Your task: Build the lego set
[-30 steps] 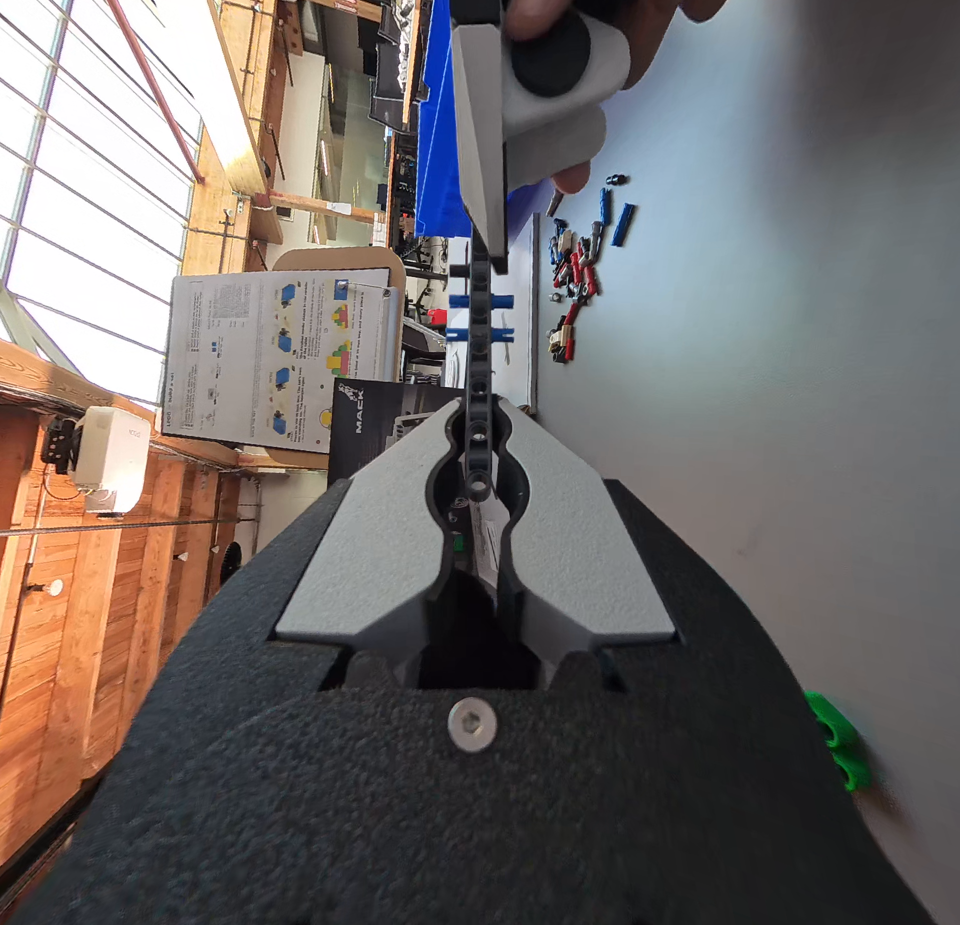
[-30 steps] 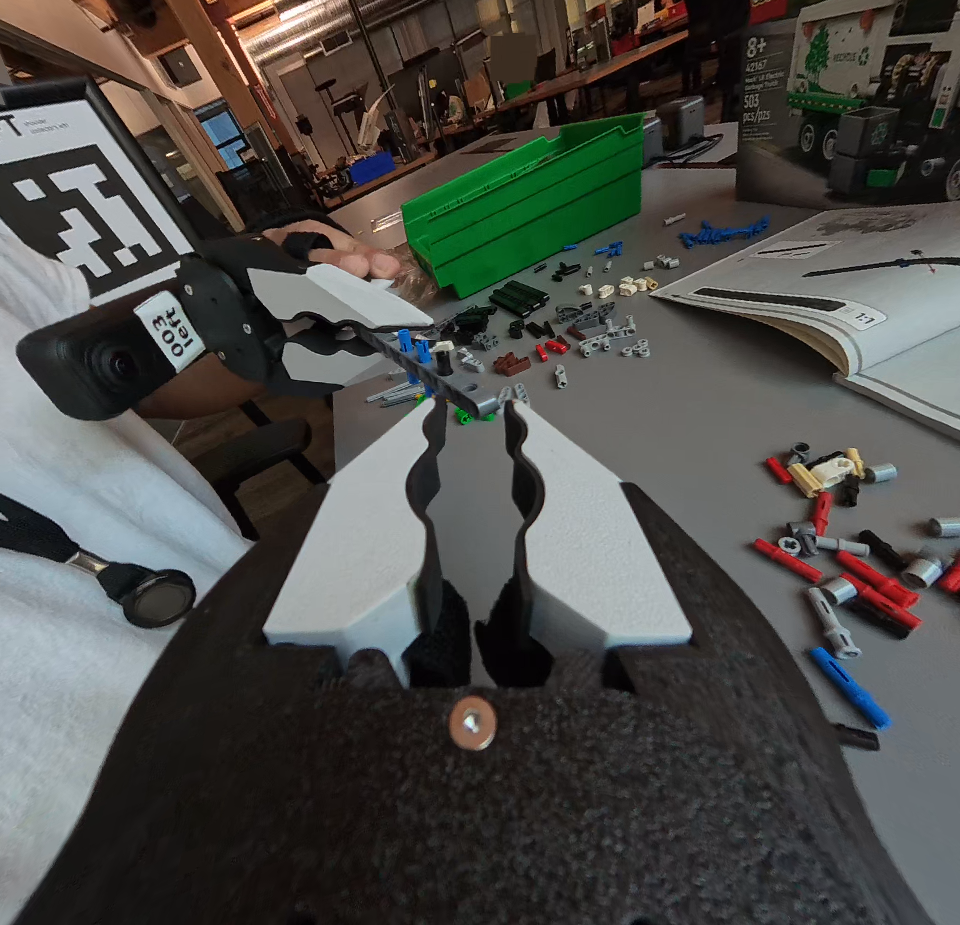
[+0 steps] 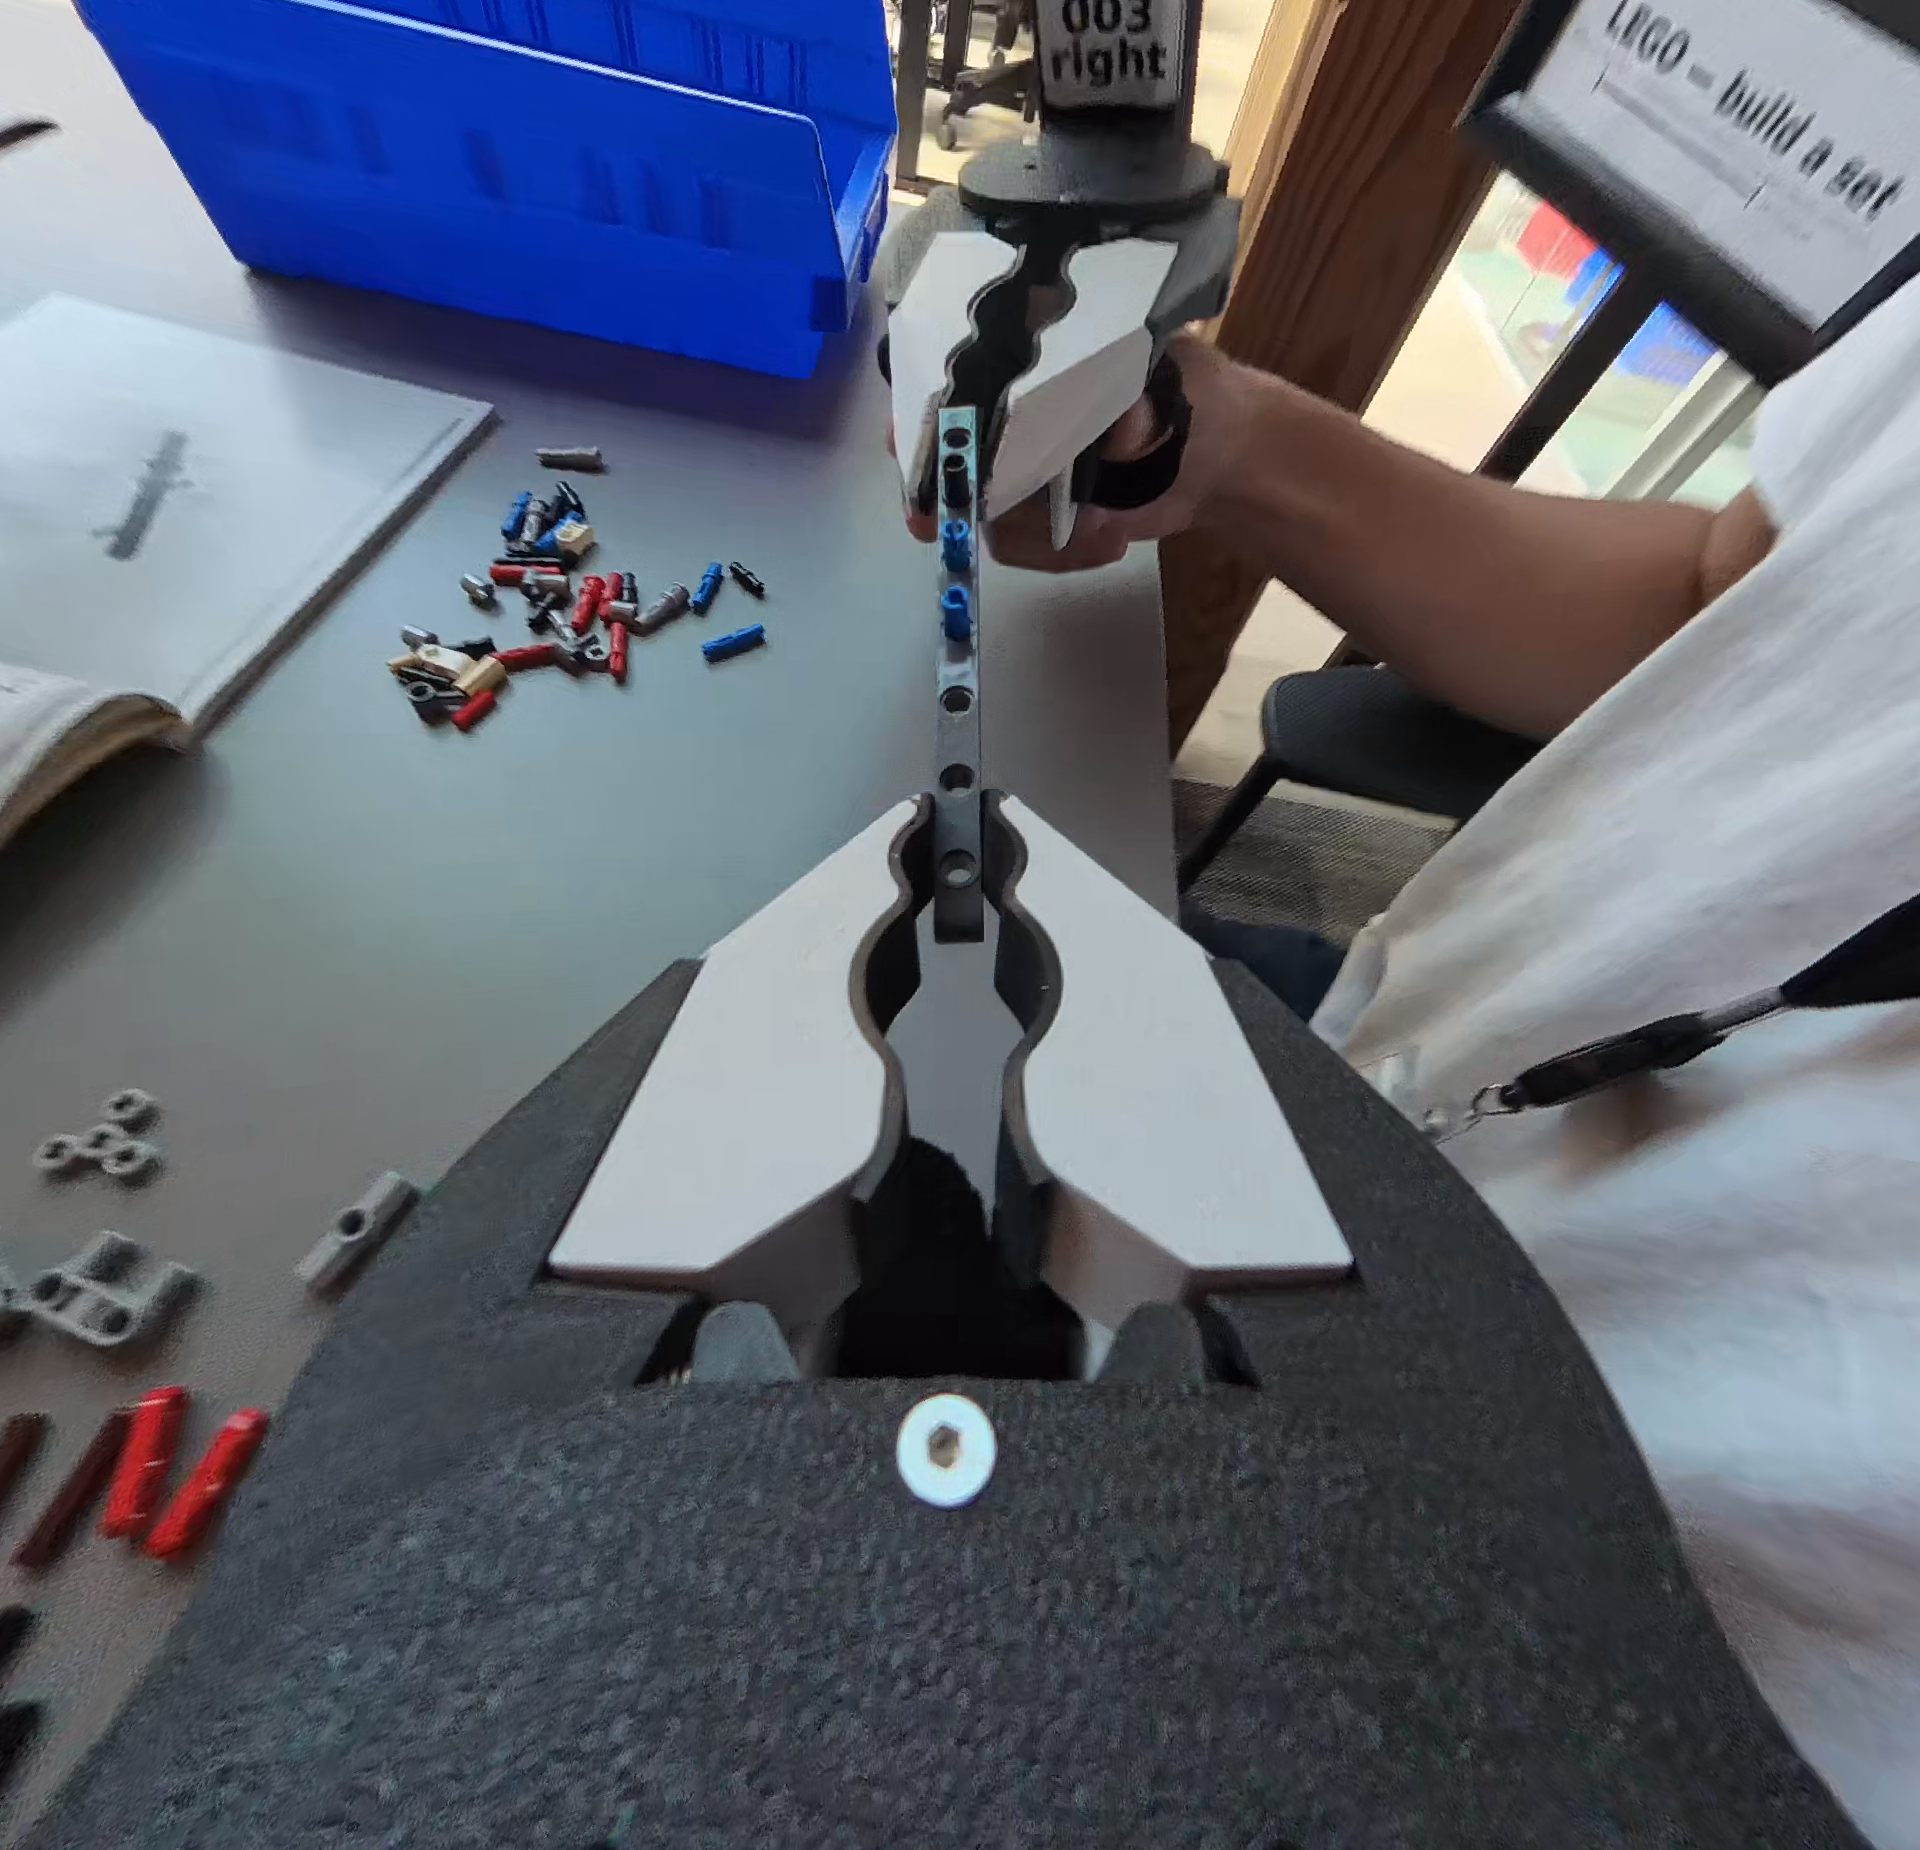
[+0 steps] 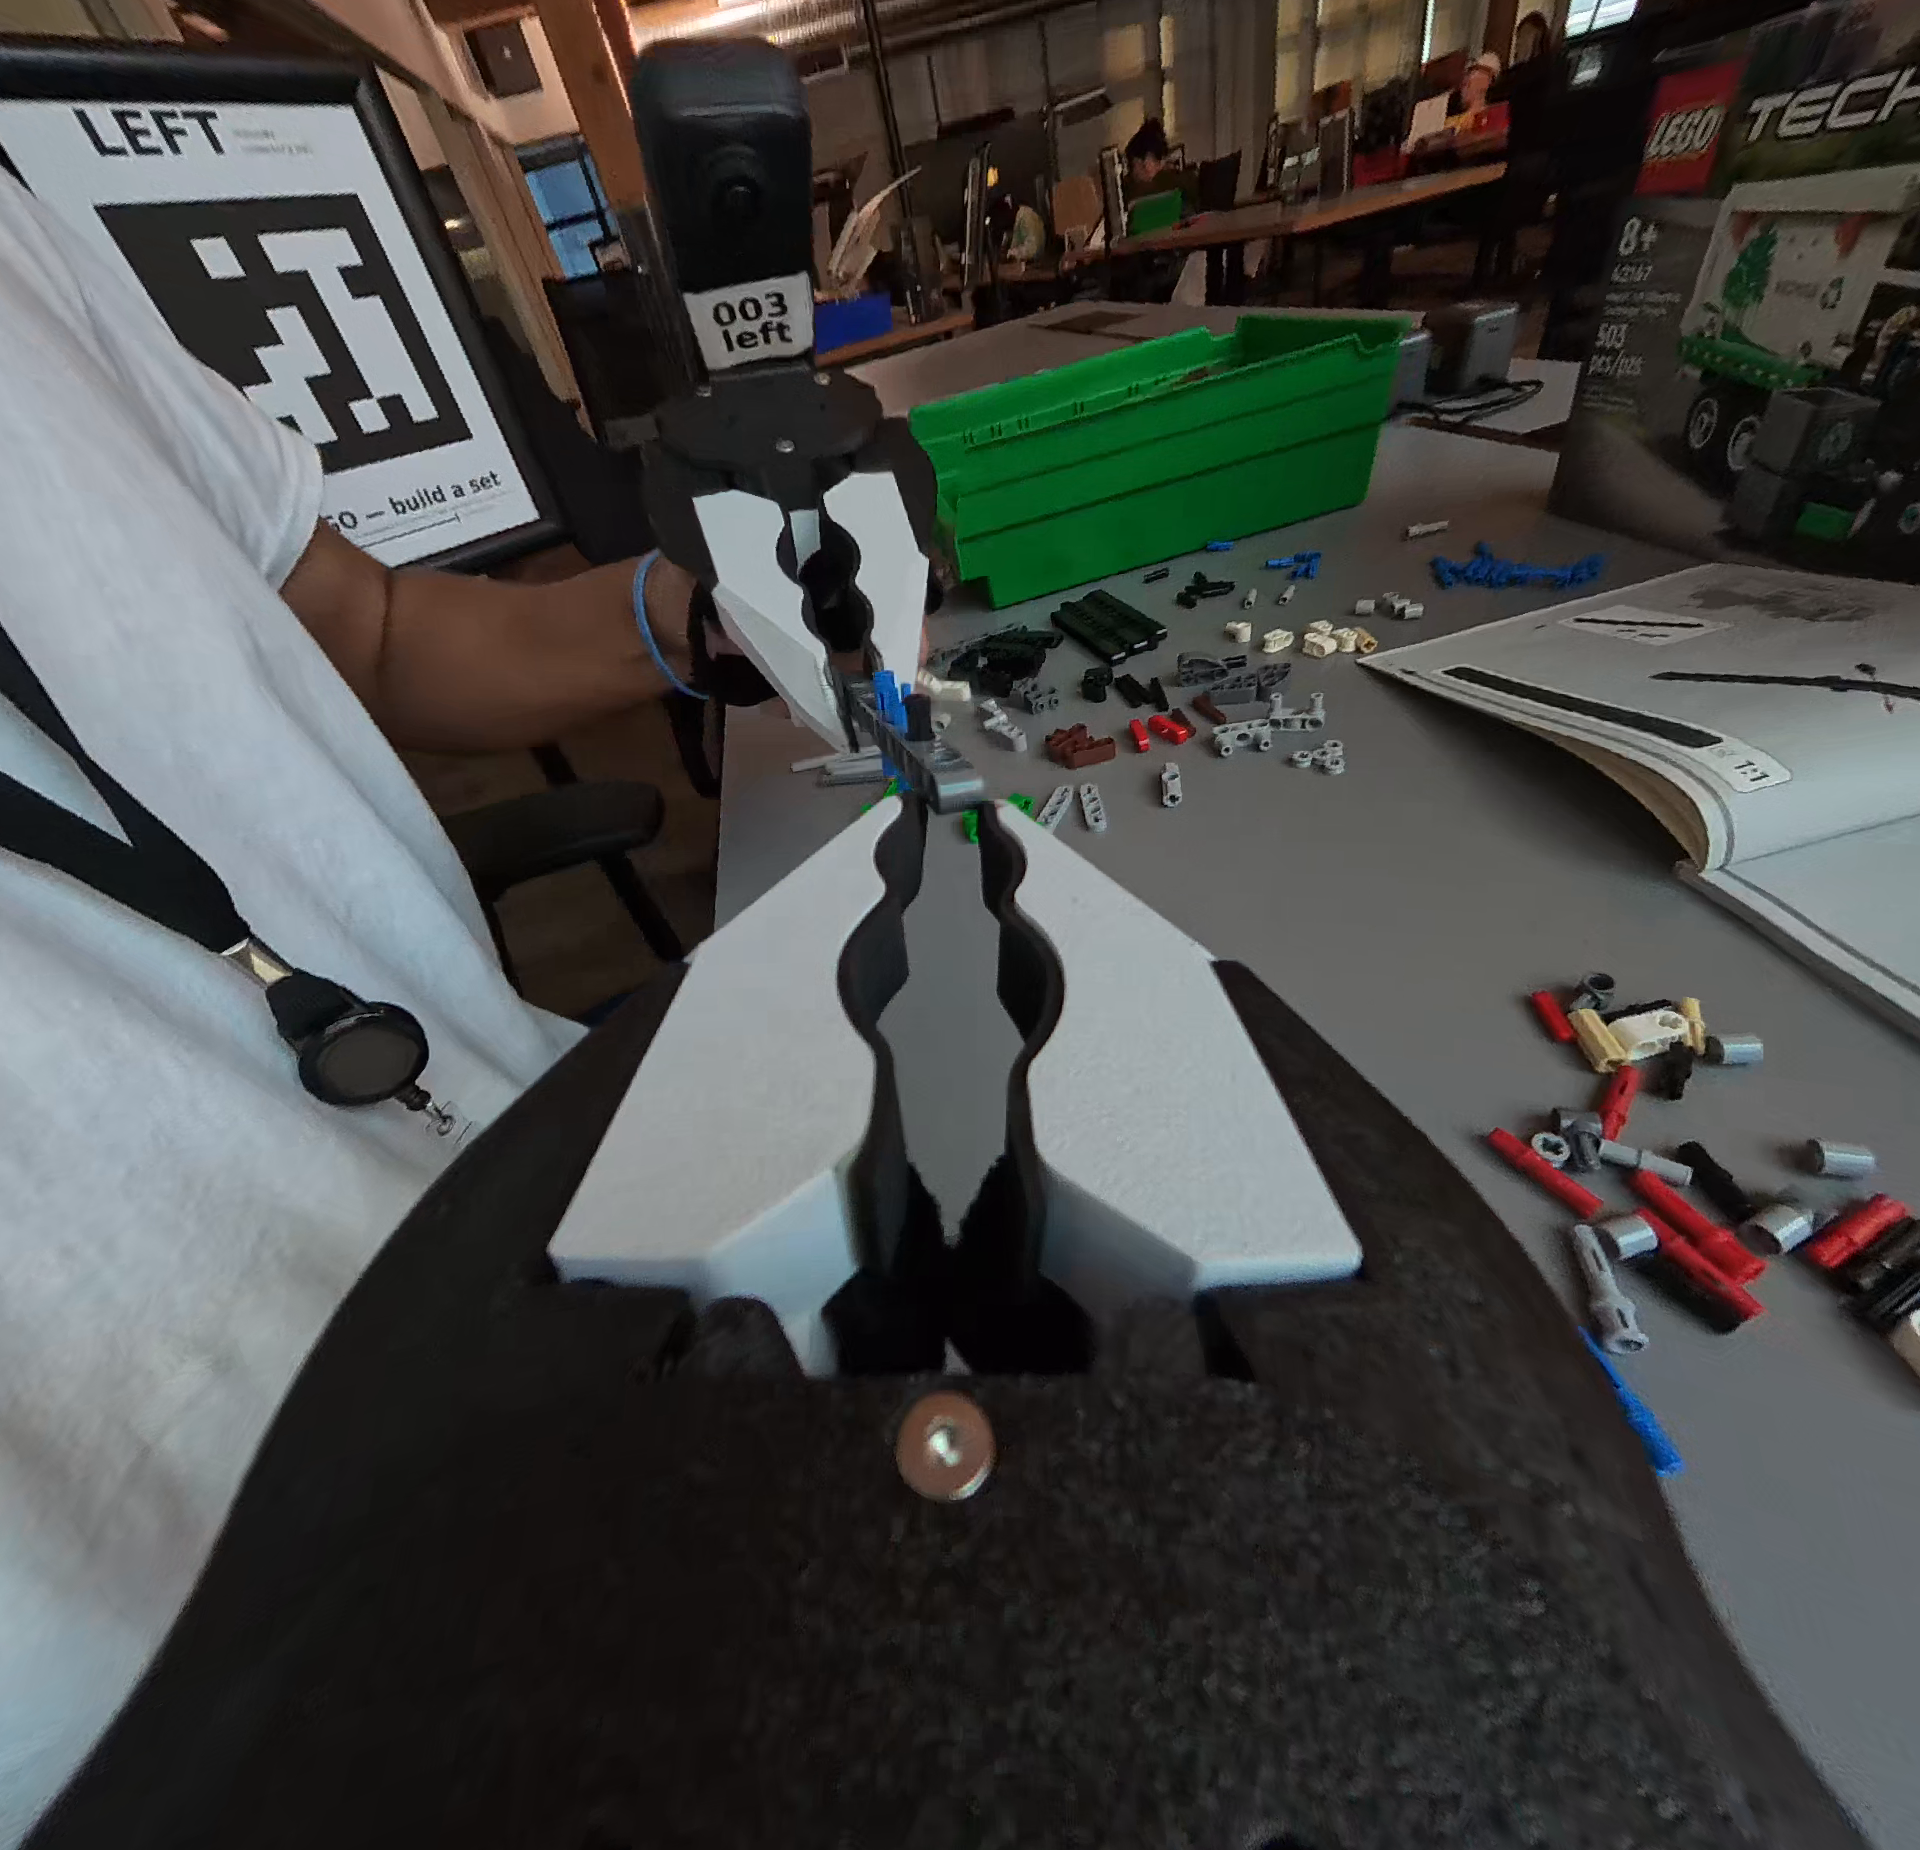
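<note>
So the long grey beam [image 3: 957,657] is up in the air above the surface [image 3: 520,917], strung between the two tools. The left hand-held gripper [image 3: 957,844] is pinching its near end tight, and the right hand-held gripper [image 3: 961,429] has its tips at the far end; from the left wrist view it looks closed on it, though in the right wrist view there's a small gap at the tips, so I can't tell for sure. Two blue pins [image 3: 954,574] and a black pin [image 3: 953,470] sit in the holes toward the far end. My guess is the beam is light and stiff and won't bend, but it's smooth plastic and could swivel in a pinch, so grab the bare end holes and stay off the pins. Around it: a loose pile of red, blue and grey connectors [image 3: 561,605], the open instruction booklet [image 3: 156,512], a blue bin [image 3: 499,138], a green bin [image 4: 1153,450] and the set's box [image 4: 1766,294]. Nothing's really blocking between the grippers, just the person's forearm [image 3: 1455,574] close on the right.
</note>
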A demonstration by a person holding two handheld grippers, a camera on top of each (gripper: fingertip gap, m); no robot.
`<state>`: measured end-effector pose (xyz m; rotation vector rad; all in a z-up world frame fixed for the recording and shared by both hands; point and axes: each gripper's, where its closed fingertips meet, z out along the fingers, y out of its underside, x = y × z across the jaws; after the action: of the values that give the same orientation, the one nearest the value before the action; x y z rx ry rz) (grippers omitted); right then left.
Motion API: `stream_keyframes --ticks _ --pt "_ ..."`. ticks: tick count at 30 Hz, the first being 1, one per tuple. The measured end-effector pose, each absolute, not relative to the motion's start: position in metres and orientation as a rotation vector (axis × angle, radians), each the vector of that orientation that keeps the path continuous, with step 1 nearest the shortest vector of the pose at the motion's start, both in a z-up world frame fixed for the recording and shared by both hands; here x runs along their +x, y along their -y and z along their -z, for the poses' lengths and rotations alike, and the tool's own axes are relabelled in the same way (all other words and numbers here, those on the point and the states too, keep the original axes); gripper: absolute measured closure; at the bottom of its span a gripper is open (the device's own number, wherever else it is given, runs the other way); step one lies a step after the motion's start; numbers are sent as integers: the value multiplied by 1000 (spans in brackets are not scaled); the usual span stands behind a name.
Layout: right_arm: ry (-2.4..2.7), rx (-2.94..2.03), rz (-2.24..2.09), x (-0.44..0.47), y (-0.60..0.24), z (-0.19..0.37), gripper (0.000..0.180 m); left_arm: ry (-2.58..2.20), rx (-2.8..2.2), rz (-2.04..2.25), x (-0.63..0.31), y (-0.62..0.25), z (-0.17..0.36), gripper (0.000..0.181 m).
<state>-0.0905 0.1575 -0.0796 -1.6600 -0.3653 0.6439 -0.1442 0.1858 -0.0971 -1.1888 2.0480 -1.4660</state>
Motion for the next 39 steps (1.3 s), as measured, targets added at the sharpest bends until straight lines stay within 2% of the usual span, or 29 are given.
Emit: stream_keyframes --ticks 7,19,39 --pt "407 -1627 -417 -86 -164 90 155 -1813 -1825 2006 -149 -188 88 174" --pt "140 -1637 -90 -77 -167 81 154 -1049 -2231 2717 -135 -190 79 175" --pt "4 -1608 277 -94 -175 88 171 -858 -2317 2766 -121 -164 93 175"
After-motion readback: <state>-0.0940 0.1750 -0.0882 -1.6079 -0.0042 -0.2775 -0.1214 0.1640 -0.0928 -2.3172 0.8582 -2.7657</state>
